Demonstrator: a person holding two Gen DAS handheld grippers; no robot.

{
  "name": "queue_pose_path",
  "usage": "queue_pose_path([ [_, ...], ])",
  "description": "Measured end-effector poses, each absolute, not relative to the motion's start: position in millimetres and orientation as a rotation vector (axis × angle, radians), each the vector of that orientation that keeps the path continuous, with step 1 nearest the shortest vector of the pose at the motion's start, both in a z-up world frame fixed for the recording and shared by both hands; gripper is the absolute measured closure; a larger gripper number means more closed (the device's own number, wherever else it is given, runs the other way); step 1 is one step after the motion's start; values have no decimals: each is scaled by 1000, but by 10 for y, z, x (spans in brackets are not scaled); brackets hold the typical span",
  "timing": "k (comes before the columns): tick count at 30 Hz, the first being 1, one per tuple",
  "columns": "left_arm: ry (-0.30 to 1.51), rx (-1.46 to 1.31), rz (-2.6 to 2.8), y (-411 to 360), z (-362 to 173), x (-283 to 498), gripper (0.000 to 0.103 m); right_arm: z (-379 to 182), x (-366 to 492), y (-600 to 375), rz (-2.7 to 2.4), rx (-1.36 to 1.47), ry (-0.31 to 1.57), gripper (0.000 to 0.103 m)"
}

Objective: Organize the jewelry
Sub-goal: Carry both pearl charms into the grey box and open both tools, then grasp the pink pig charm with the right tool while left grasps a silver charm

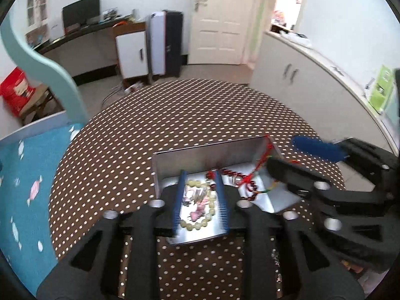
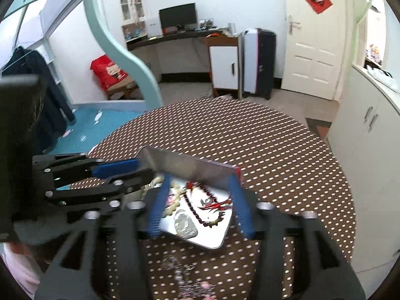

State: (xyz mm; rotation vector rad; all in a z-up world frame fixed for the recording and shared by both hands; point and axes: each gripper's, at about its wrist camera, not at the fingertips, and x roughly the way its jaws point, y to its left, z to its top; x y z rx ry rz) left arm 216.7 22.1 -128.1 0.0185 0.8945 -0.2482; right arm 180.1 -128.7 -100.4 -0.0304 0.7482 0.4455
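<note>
Tin point(image 1: 200, 157) sits lower centre in your left wrist view, a shallow silver metal box with its lid point(image 2: 190, 166) standing up at the far side, on the brown polka-dot tablecloth point(image 1: 175, 115). Your left gripper point(image 1: 201, 200) hangs over the tin's left part, blue fingers point(image 1: 178, 200) set moderately apart with nothing between them; through the gap you see a pale yellow-green bead bracelet point(image 1: 200, 222) and small pink and silver pieces point(image 1: 197, 205) lying on the tin floor. Right of those lies a dark red bead string point(image 1: 237, 175) with a red cord point(image 1: 260, 160) running up to the tin's upper right corner. Your right gripper point(image 1: 295, 155) comes in from the right edge of that frame, upper blue finger point(image 1: 317, 147) above the tin's right rim, jaws parted; whether the cord is pinched I cannot tell. In the right wrist view your right gripper point(image 2: 200, 205) straddles the tin point(image 2: 215, 240) at centre, fingers wide, nothing gripped, dark bead string point(image 2: 200, 215) and red tassel point(image 2: 215, 205) between them. Loose jewellery point(image 2: 185, 277), blurred, lies on the cloth at bottom centre. Left gripper point(image 2: 130, 172) enters from the left, tips at the tin's left edge.
</note>
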Motion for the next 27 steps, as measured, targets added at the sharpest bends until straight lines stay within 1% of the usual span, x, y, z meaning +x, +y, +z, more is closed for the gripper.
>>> queue_pose_path([
  [1, 894, 8, -239, 247, -1276, 2187, 47, -999, 1808, -1335, 439, -17, 747, 36],
  [9, 901, 41, -233, 168, -1310, 2133, 46, -1043, 1745, -1560, 382, -1, 763, 31],
  [11, 899, 59, -223, 121, -1325, 2077, 40, -1057, 1702, -1607, 372, 4, 766, 30],
  [14, 892, 73, -230, 43, -1321, 1957, 38, -1078, 1599, -1711, 344, 6, 766, 26],
  [16, 885, 83, -232, 5, -1309, 1870, 31, -1073, 1576, -1773, 324, 10, 765, 23],
  [18, 876, 98, -237, -40, -1296, 1730, 27, -1085, 1499, -1891, 304, 28, 766, 21],
  [19, 879, 97, -248, -64, -1302, 1666, 23, -1106, 1442, -1966, 290, 36, 769, 19],
  [21, 897, 98, -314, -144, -1347, 1495, 19, -1151, 1367, -2078, 259, 44, 779, 17],
  [27, 962, 156, -466, -475, -1616, 1047, 20, -1407, 1096, -2391, 216, 102, 831, 17],
])
